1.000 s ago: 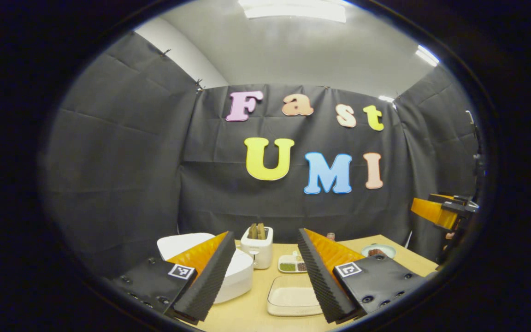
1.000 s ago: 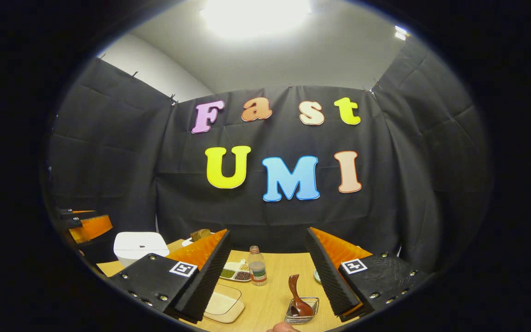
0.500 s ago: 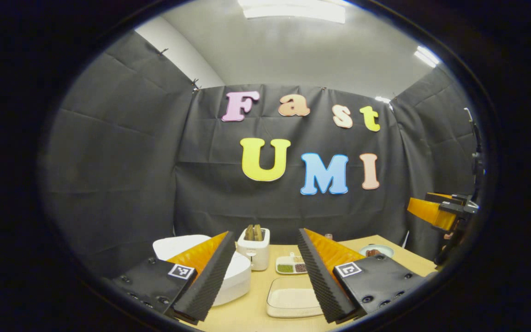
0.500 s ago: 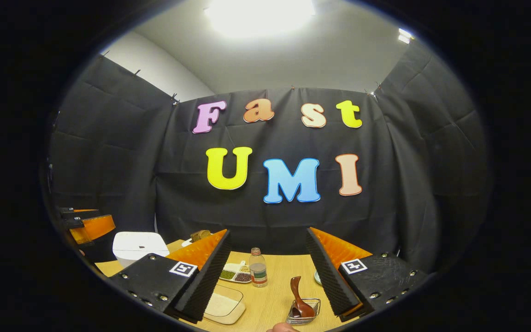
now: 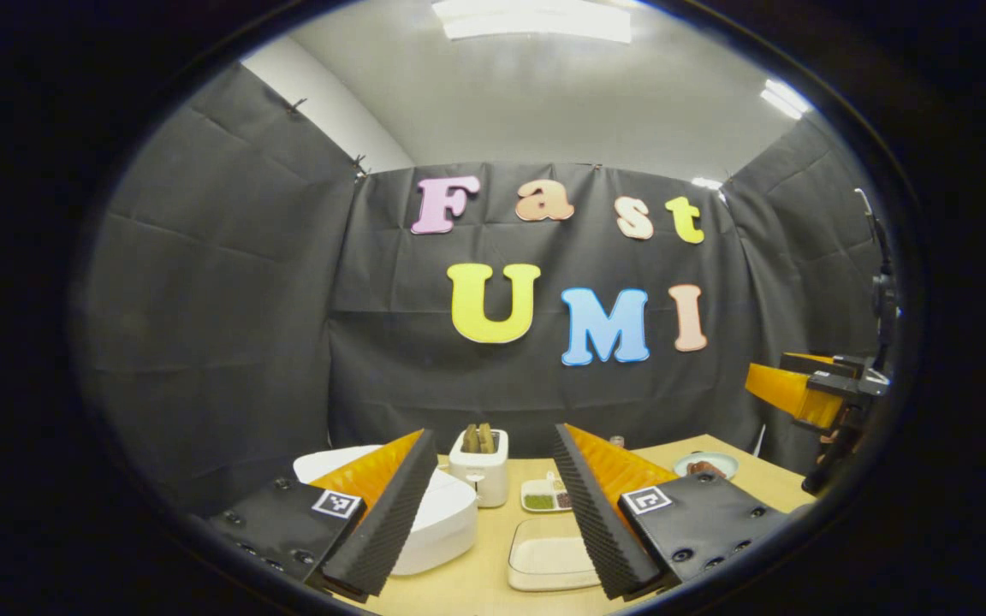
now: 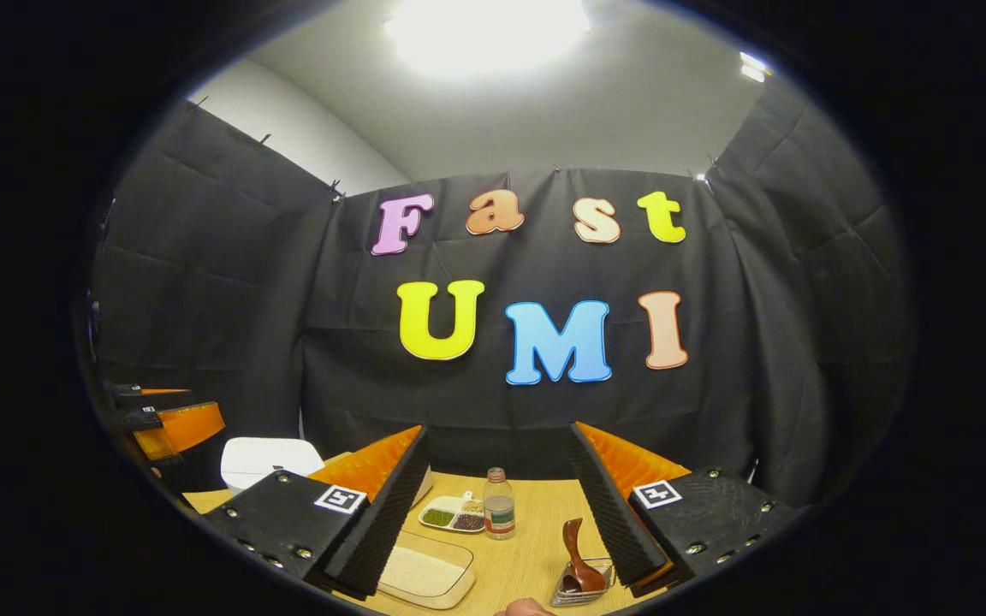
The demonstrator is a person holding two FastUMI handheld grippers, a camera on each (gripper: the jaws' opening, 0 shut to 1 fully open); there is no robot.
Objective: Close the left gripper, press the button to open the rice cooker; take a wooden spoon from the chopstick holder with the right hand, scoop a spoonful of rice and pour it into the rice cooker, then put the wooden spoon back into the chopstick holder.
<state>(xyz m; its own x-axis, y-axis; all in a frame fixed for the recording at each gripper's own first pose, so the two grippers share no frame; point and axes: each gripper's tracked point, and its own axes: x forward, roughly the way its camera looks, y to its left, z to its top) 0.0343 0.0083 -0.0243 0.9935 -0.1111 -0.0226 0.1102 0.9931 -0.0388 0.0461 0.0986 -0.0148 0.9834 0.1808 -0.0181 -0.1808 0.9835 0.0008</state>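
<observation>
The rice cooker point(image 5: 437, 522), white with its lid down, sat at the table's point(image 5: 476, 586) left side in the left gripper view, partly behind the left hand-held gripper point(image 5: 493, 513), whose two fingers were spread wide apart with nothing between them. Beyond the cooker stood a white toaster point(image 5: 479, 466) with slices in its slots, and beside that a small divided dish point(image 5: 546, 495) of green and dark grains. A shallow clear rice tray point(image 5: 544, 560) lay nearer the table's front edge, between the fingers. A small plate point(image 5: 705, 464) sat toward the table's far right corner.

In the right gripper view, the right hand-held gripper point(image 6: 497, 518) was held above the table's front edge, its fingers likewise spread wide and gripping nothing. The wooden spoon point(image 6: 580, 560) stood bowl-down in the wire chopstick holder point(image 6: 579, 586) near the front edge, just beside the right finger. A small bottle point(image 6: 499, 516) stood between the fingers farther back, next to the divided dish, and the rice tray lay toward the left finger
</observation>
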